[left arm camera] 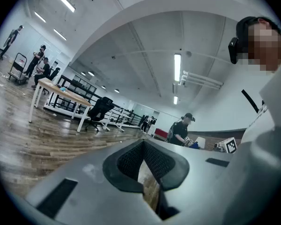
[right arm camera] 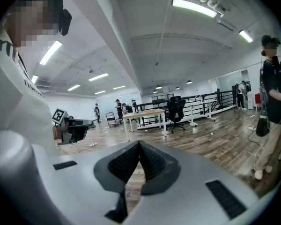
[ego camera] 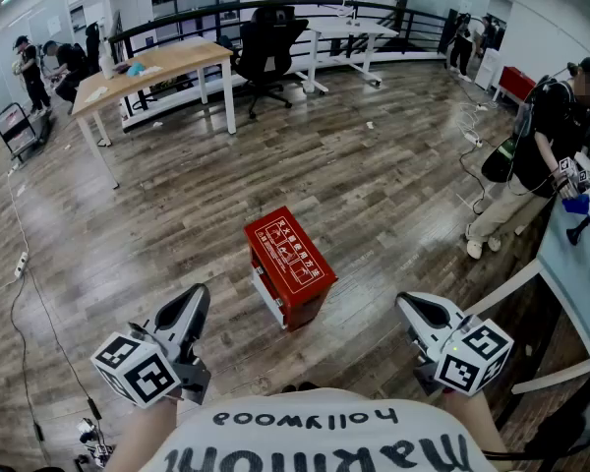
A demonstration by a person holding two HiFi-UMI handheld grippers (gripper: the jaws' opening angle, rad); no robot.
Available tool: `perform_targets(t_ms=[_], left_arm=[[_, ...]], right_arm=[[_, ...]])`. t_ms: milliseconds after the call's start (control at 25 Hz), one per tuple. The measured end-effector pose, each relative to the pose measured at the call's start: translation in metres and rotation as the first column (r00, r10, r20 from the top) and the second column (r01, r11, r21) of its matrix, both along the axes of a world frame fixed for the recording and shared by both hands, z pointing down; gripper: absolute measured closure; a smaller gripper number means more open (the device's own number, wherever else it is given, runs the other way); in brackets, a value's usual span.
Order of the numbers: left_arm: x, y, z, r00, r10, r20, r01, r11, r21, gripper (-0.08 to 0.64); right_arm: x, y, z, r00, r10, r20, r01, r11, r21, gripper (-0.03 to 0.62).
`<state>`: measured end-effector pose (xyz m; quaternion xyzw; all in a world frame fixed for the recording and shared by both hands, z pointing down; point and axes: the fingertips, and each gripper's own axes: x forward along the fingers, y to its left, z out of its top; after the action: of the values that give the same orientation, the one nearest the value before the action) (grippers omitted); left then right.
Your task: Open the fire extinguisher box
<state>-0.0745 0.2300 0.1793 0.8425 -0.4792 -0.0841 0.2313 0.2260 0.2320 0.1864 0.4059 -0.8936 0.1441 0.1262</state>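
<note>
Ahead lies the box [ego camera: 289,266] — between left tool [ego camera: 194,299] and right tool [ego camera: 411,306].

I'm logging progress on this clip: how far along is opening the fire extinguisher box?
Done: nothing that shows. The red fire extinguisher box stands on the wood floor and looks closed.
In hand: nothing. The left gripper and the right gripper are both shut and empty, held apart from the box on either side of it.
Left: reach the box, take hold of its door and open it.
</note>
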Motion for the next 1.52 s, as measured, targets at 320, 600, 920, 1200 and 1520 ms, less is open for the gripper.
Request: perform_targets(t_ms=[320,600,920,1200,1520], left_arm=[[-0.011,0.006,0.002,1.000,-0.006,-0.002,0.006,1.000,0.002,0.554],[-0.017,0.014,0.005,1.000,-0.004,0.002,0.004,1.000,-0.012,0.554],[-0.020,0.015,0.014,1.000,0.026,0.012,-0.025,0.999,-0.034,0.554],[-0.037,0.002,0.028,0.995,0.063,0.077,-0.060,0.997,-0.052,0.554],[-0.049,0.000,0.045,0.984,0.148,0.098,-0.139,0.986,-0.088,0.554]], right_arm=[[-0.005,0.005,0.000,1.000,0.005,0.024,-0.005,1.000,0.004,0.583],[-0.011,0.014,0.005,1.000,0.006,0.018,-0.006,1.000,-0.010,0.583],[-0.017,0.019,0.017,0.999,0.043,0.025,-0.042,0.998,-0.038,0.583],[-0.020,0.008,0.025,0.994,0.106,0.007,-0.106,0.994,-0.036,0.583],[-0.040,0.009,0.040,0.988,0.157,-0.006,-0.157,0.986,-0.060,0.581]])
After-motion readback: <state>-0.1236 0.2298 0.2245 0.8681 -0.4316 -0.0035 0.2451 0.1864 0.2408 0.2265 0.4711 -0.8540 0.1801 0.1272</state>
